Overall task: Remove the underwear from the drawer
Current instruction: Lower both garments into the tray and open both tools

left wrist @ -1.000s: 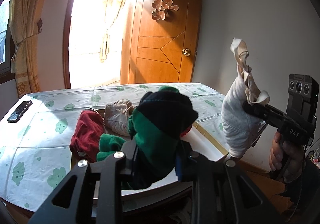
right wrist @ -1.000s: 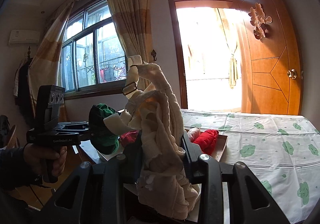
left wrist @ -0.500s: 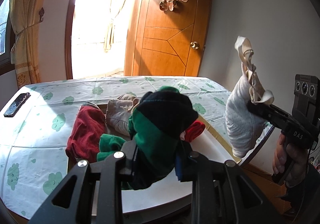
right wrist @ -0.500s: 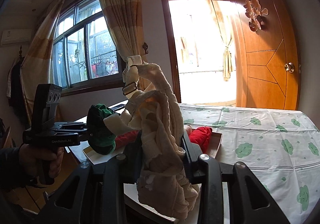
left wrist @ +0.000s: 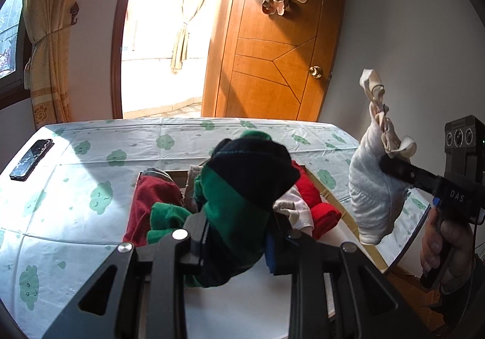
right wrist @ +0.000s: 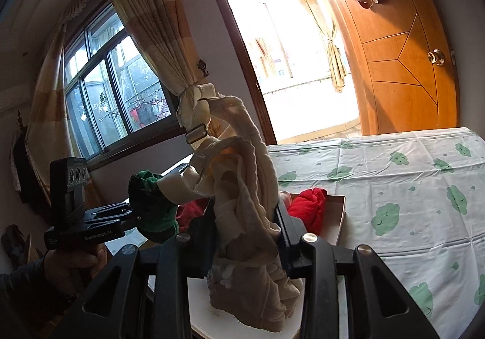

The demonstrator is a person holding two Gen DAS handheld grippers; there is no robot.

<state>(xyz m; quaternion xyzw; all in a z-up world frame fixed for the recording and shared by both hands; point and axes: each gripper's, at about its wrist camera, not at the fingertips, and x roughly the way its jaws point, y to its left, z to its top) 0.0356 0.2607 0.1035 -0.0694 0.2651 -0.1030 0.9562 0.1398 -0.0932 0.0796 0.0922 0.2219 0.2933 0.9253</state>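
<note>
The left gripper (left wrist: pixel 236 236) was clamped on a bundled green and black garment (left wrist: pixel 242 187), which bulged up and forward from between its two fingers and hung a little below them. It was held above the drawer (left wrist: pixel 326 187), a shallow wooden tray resting on the bed's cloud-print sheet (left wrist: pixel 91 187). Under and just behind that bundle, dark red clothes (left wrist: pixel 151 196), a bright red piece (left wrist: pixel 318 202) and a pale piece (left wrist: pixel 295 208) lay in the drawer.

The right gripper (right wrist: pixel 245 236) was closed on a cream bra (right wrist: pixel 242 187); its straps stood up above the fingers while the cups drooped beneath them, over the drawer's near end. In the left view this gripper was off to the right of the drawer. A phone (left wrist: pixel 31 158) lay on the sheet, well apart.
</note>
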